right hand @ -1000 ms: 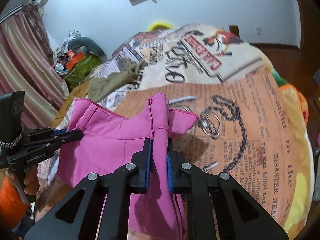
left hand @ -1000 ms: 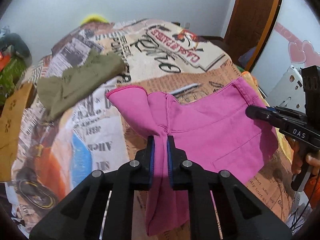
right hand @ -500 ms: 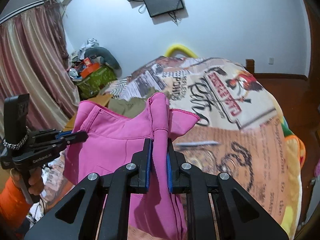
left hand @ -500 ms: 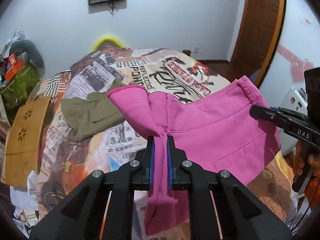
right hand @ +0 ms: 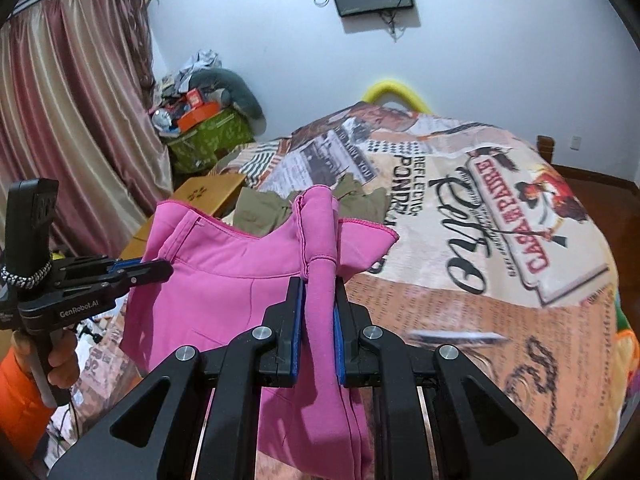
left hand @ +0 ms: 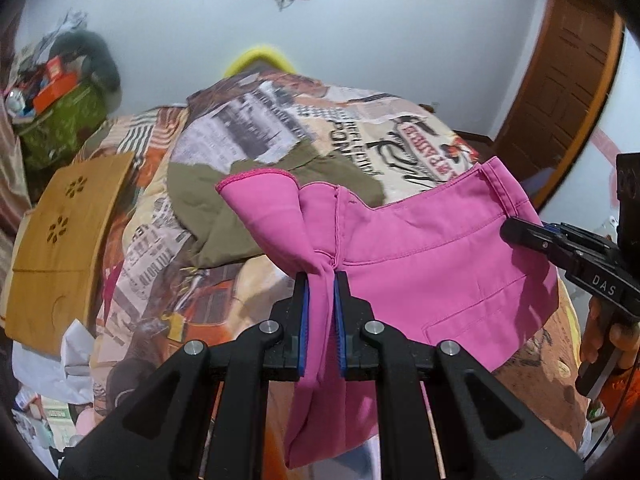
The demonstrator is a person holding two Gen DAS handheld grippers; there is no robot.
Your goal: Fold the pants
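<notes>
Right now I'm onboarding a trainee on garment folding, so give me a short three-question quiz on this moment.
1. True or false: both grippers are clamped on the pink pants.
2. Which garment lies on the bedspread behind the pink one? A) olive green B) blue C) white
3. Fill in: the pink pants are held ____ the bed, not spread flat on it.

Key:
1. True: left gripper and right gripper each pinch bunched fabric.
2. A, the olive garment.
3. above

Both wrist views look steeply down, close over the pink pants, sharing the bed.
</notes>
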